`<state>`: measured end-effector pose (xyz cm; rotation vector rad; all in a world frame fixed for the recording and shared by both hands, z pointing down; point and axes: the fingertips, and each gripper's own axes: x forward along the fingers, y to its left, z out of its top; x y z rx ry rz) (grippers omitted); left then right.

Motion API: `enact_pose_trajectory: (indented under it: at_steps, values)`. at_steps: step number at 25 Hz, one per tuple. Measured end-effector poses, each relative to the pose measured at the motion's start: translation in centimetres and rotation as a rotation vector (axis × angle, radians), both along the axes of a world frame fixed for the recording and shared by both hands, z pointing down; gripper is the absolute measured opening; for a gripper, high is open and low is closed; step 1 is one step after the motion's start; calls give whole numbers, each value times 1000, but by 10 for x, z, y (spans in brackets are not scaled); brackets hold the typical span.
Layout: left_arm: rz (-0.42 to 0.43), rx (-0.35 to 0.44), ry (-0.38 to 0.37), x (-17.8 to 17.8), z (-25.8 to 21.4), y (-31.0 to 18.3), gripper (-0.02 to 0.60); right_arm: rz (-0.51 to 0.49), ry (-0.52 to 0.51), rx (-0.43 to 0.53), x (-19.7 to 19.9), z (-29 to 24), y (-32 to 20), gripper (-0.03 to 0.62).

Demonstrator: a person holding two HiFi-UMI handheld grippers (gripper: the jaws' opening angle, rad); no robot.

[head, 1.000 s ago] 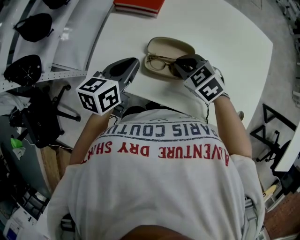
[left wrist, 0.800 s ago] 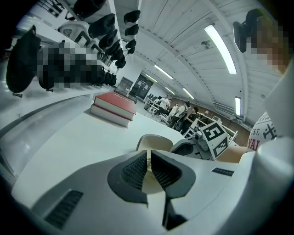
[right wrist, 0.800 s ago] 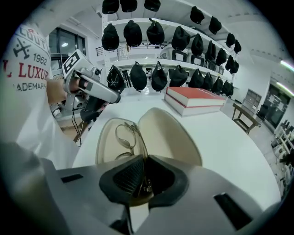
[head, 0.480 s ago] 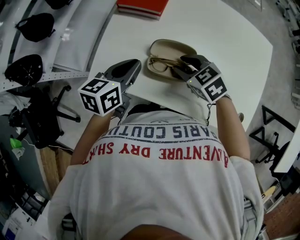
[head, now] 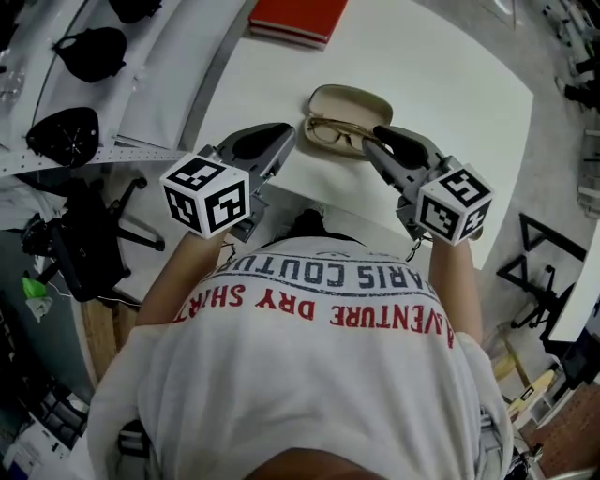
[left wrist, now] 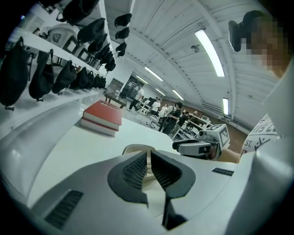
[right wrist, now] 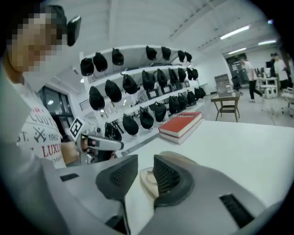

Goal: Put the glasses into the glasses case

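Observation:
A beige glasses case (head: pixel 352 96) lies open on the white table (head: pixel 450 84). The gold-rimmed glasses (head: pixel 335 132) rest inside it. My right gripper (head: pixel 373 141) hovers just right of the case, lifted off the table, with its jaws open and nothing between them. In the right gripper view the case (right wrist: pixel 148 180) shows through the gap between the pads (right wrist: pixel 166 173). My left gripper (head: pixel 284 133) hangs at the case's left side, jaws shut and empty. In the left gripper view the case (left wrist: pixel 136 148) sits beyond the closed pads (left wrist: pixel 135 170), and the right gripper (left wrist: pixel 193 147) is visible beside it.
A red book (head: pixel 298 17) lies at the table's far edge, behind the case. Shelves with dark caps (head: pixel 66 131) run along the left. The near table edge is right below both grippers. A black stand (head: pixel 548 272) is on the floor at right.
My right gripper opened, let go of the glasses, rolled and lifted up and back from the case. The glasses stay in the case. My left gripper rose a little.

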<state>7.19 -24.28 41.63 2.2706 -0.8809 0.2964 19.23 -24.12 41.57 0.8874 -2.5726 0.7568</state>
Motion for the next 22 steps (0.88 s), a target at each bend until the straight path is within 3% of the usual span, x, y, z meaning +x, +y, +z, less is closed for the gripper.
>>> enact_pose_trajectory:
  at_steps: [4, 9, 22]
  values:
    - [69, 41, 14, 9, -26, 14, 48, 105, -74, 87, 5, -41, 18, 55]
    - [133, 88, 42, 17, -56, 29, 48, 131, -119, 184, 5, -77, 47, 26]
    - [223, 211, 111, 31, -111, 52, 48, 176, -55, 349, 7, -133, 76, 23]
